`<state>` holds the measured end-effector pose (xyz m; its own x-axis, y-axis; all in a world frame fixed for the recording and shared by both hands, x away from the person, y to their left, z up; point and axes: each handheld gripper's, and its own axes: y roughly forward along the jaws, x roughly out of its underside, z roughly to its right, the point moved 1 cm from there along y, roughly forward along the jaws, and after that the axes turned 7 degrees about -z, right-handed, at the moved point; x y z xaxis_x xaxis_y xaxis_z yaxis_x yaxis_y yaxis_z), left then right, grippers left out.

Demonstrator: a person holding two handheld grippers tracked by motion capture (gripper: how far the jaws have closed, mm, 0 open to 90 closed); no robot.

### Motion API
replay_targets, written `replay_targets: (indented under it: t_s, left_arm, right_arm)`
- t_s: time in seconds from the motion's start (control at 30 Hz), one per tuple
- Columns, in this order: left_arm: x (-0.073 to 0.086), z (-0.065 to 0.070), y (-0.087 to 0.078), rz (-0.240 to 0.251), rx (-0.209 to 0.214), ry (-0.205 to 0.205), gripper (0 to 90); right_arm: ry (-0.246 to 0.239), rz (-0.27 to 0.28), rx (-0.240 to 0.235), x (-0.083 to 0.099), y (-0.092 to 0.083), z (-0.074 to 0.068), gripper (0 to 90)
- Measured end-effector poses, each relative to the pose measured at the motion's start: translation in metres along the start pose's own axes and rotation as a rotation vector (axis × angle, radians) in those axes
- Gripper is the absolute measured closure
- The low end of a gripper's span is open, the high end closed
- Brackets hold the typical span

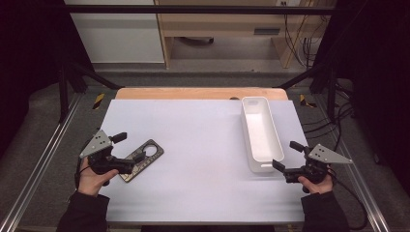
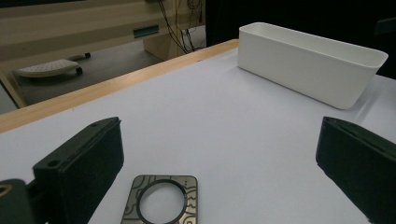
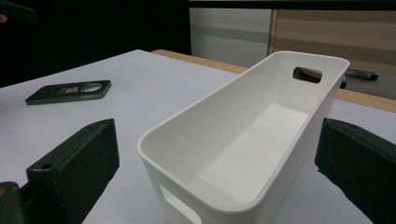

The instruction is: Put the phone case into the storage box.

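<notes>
High view | left tongs (image 1: 129, 146) apart over metal plate (image 1: 143, 158), ungripped | right tongs (image 1: 287, 155) apart at empty white bin (image 1: 260, 133) | transfer apparently unstarted

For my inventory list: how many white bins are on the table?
1. The white bin stands at the table's right side, empty, its near end between the open jaws of the right gripper.

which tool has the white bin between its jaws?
The right tool: its open jaws flank the white bin's near end. The left tool hovers over the flat dark plate.
</notes>
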<state>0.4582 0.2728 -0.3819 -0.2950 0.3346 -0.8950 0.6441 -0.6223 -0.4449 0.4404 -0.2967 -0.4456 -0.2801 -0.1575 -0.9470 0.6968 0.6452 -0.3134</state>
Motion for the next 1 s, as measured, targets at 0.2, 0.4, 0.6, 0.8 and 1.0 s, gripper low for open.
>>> replay_targets:
  t_s: [0.2,0.4,0.6,0.8,1.0]
  left_arm:
    - [-0.004,-0.004,0.008,-0.026,-0.001,0.004,0.3]
    - [-0.004,-0.008,0.017,-0.069,0.000,0.004,0.2]
    - [-0.009,-0.011,0.022,-0.100,-0.006,0.018,0.3]
    - [-0.015,-0.014,0.026,-0.132,-0.006,0.037,0.3]
    - [-0.019,-0.016,0.029,-0.162,-0.005,0.048,0.3]
  right_arm:
    - [-0.001,0.001,0.002,0.000,0.000,0.000,0.3]
    - [-0.002,-0.001,0.002,0.000,0.000,0.000,0.3]
    - [-0.003,-0.002,0.003,0.000,0.000,0.000,0.3]
    - [-0.003,-0.006,0.002,0.000,0.000,0.000,0.3]
    - [-0.004,-0.009,0.003,0.000,0.001,0.000,0.3]
